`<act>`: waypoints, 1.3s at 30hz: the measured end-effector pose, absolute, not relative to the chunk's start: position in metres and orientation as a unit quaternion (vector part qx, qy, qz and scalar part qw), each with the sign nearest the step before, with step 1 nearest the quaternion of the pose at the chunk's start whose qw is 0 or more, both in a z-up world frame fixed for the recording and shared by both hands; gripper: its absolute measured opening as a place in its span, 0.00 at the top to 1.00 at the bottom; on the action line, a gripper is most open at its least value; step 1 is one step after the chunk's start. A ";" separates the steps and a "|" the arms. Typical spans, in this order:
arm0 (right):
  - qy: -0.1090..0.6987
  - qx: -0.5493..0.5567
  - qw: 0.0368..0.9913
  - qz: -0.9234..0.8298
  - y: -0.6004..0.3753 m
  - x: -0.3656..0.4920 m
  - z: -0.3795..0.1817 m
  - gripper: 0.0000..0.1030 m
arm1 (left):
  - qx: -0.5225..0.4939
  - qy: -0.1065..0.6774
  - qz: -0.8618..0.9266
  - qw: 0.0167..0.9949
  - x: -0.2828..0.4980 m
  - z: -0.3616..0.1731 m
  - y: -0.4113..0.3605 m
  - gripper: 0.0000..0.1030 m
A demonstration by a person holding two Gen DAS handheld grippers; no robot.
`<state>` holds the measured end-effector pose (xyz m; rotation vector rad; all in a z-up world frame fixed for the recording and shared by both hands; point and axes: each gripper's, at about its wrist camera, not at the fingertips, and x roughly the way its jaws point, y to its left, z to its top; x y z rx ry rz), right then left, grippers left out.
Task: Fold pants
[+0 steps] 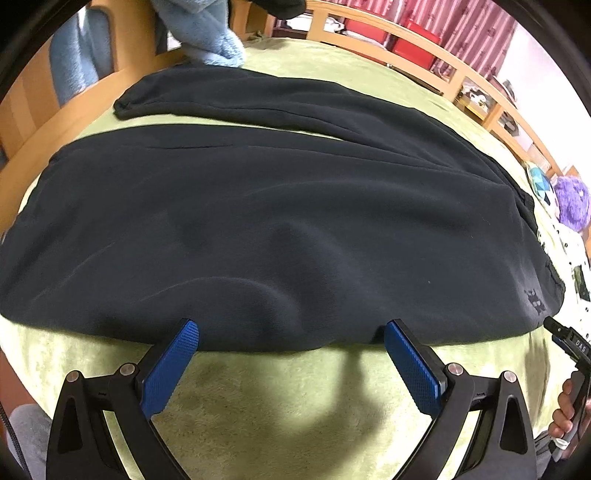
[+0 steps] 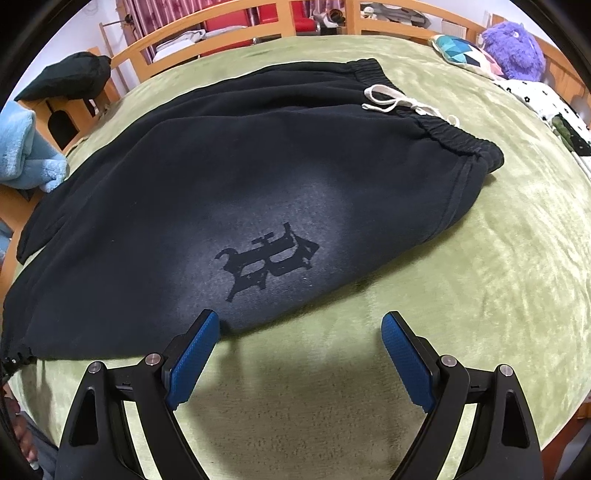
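Black sweatpants (image 1: 266, 206) lie spread flat on a green blanket (image 1: 288, 402), both legs stretched to the left with a strip of blanket between them. In the right wrist view the pants (image 2: 221, 177) show a dark printed logo (image 2: 266, 262), an elastic waistband (image 2: 458, 140) and a white drawstring (image 2: 391, 99). My left gripper (image 1: 291, 332) is open, its blue pads at the near edge of the near leg. My right gripper (image 2: 300, 325) is open at the near edge by the logo; its left pad (image 2: 192, 354) touches the fabric.
A light blue plush blanket (image 1: 207, 29) lies at the far left edge. A wooden bed rail (image 1: 424, 62) runs along the back. A purple plush toy (image 2: 517, 48) and a patterned pillow (image 2: 461, 51) sit past the waistband. A black garment (image 2: 66, 74) hangs on the rail.
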<state>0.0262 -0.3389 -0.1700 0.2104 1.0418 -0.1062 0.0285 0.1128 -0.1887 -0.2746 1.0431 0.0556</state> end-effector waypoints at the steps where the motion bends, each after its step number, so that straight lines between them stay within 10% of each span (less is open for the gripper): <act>1: 0.493 0.104 0.862 -0.049 -0.341 0.026 -0.169 0.13 | -0.139 0.494 0.025 0.858 0.027 -0.188 0.116 0.02; 27: 0.497 0.238 0.833 -0.056 -0.380 0.067 -0.198 0.13 | -0.278 0.477 0.068 0.831 0.021 -0.216 0.185 0.04; 31: 0.487 0.221 0.843 -0.065 -0.377 0.079 -0.196 0.39 | -0.307 0.464 0.090 0.826 0.040 -0.217 0.195 0.06; 33: 0.481 0.218 0.847 -0.063 -0.378 0.088 -0.194 0.53 | -0.303 0.462 0.104 0.827 0.049 -0.214 0.196 0.22; 35: 0.479 0.219 0.849 -0.051 -0.380 0.093 -0.193 0.71 | -0.290 0.463 0.109 0.830 0.056 -0.211 0.195 0.69; 37: 0.467 0.228 0.854 -0.032 -0.383 0.095 -0.186 0.82 | -0.274 0.459 0.112 0.837 0.067 -0.201 0.202 0.89; 39: 0.451 0.232 0.862 -0.020 -0.383 0.096 -0.172 0.84 | -0.282 0.438 0.088 0.849 0.076 -0.181 0.210 0.89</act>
